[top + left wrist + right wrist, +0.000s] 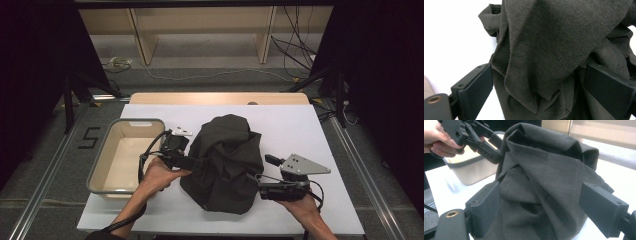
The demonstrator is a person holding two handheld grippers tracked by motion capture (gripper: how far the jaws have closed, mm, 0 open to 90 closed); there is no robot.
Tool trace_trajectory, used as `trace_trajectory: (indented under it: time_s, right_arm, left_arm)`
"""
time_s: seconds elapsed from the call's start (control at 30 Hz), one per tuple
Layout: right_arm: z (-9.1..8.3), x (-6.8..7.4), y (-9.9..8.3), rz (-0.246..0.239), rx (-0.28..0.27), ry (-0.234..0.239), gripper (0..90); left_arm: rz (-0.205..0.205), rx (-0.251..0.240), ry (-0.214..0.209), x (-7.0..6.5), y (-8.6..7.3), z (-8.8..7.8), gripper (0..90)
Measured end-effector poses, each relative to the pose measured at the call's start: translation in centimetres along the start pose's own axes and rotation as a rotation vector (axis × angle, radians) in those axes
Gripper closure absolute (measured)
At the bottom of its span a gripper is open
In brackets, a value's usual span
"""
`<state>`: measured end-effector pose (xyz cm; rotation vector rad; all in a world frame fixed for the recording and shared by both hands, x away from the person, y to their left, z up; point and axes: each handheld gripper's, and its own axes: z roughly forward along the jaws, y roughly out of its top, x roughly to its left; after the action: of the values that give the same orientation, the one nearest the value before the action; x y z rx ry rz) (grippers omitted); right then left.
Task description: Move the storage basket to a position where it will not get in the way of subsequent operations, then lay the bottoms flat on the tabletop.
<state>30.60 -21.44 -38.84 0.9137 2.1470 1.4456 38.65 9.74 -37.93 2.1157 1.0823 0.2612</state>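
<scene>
The dark garment (225, 162) lay in a crumpled, bunched heap on the white table (295, 130), just right of the grey bin (102, 162), which held nothing visible. It was neither spread flat nor folded, nor placed in the bin, so the work was judged to be at an early stage, with the handling of the cloth largely left to do. The left gripper (192, 162) stood at the garment's left flank, between it and the bin; the right gripper (257, 182) stood at its lower right flank. In the left gripper view the jaws were spread, with folds of cloth lying between them and apparently touching the pads, but not pinched. The right gripper view likewise showed spread jaws either side of a bulge of fabric, with no grip taken. The high view alone gave the garment's outline, the bin's bare interior and a small white object (182, 132) behind the left gripper. The right gripper view alone showed the left gripper (495, 150) from the side, pressed against the cloth, and the heap's raised top fold.
</scene>
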Motion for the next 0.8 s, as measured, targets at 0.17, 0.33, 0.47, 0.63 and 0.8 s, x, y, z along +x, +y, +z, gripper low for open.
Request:
trace_trajectory:
  time_s: [0.17,0.33,0.47,0.63,0.8]
  right_arm:
    - [0.5,-0.1,0.4,-0.007,0.014,0.012,18.1]
    - [1.4,-0.1,0.7,-0.017,0.034,0.025,18.0]
    - [2.2,-0.2,1.1,-0.019,0.049,0.033,18.0]
    - [3.1,-0.3,1.6,-0.022,0.057,0.040,18.8]
    - [4.1,-0.5,2.3,-0.028,0.059,0.041,19.3]
  left_arm:
    - [0.003,0.005,-0.006,-0.3,0.0,0.3,8.3]
    - [0.010,0.016,-0.006,-0.5,0.0,0.5,8.3]
    - [0.036,0.029,0.011,-0.7,0.0,0.9,8.6]
    - [0.047,0.026,0.011,-0.8,0.3,1.2,14.6]
    - [0.050,0.006,-0.021,-0.3,0.5,1.6,37.4]
